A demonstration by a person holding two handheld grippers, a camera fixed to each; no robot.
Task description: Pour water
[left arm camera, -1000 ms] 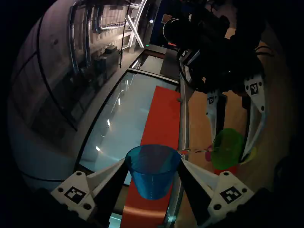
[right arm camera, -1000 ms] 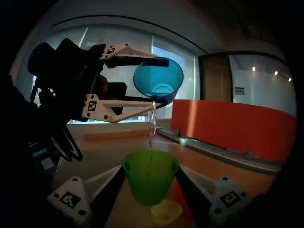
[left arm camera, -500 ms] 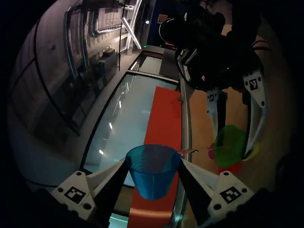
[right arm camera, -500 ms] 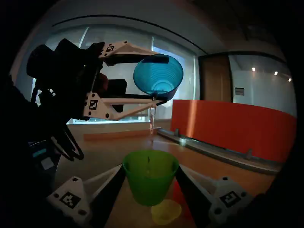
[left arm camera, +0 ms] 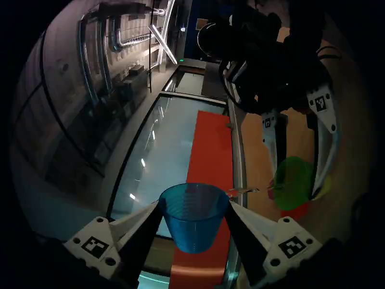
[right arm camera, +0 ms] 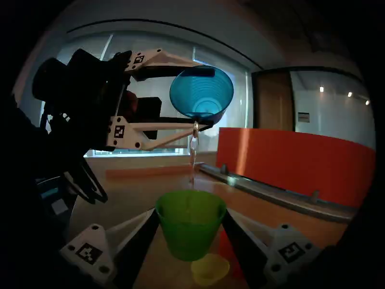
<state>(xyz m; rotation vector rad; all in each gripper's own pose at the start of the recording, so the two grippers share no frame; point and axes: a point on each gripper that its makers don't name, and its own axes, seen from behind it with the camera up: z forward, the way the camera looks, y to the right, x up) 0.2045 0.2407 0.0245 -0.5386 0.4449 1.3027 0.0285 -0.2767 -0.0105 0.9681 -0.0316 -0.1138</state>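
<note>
Left gripper (left arm camera: 194, 206): fingers partly closed, both pressing the sides of the blue cup (left arm camera: 194, 226), low centre of the left gripper view. The room in that view lies rolled sideways, so the gripper is turned over on its side.

In the right gripper view the same gripper sits upper left, its two white fingers stacked one above the other and reaching toward frame right. The blue cup is clamped between them at upper centre. The cup lies tipped over, long axis close to horizontal, mouth facing the camera and angled a bit down. The hand behind the gripper is too dark to read.

A thin water stream (right arm camera: 193, 147) leaves the lowest point of the blue rim and drops straight down.

Right gripper (right arm camera: 190, 213): low centre of its own view, level, fingers partly closed on both sides of the green cup (right arm camera: 190, 231). The green cup is upright, mouth up, long axis vertical, directly under the blue cup and well apart from it. The stream lands inside its mouth. I can't tell the water level in either cup.

In the left gripper view the green cup shows at right of centre between the other gripper's fingers.

A small yellow piece (right arm camera: 210, 269) lies on the wooden table (right arm camera: 139, 192) just below the green cup, bottom centre. An orange panel (right arm camera: 298, 161) stands at right, with a window (right arm camera: 144, 67) behind the blue cup.
</note>
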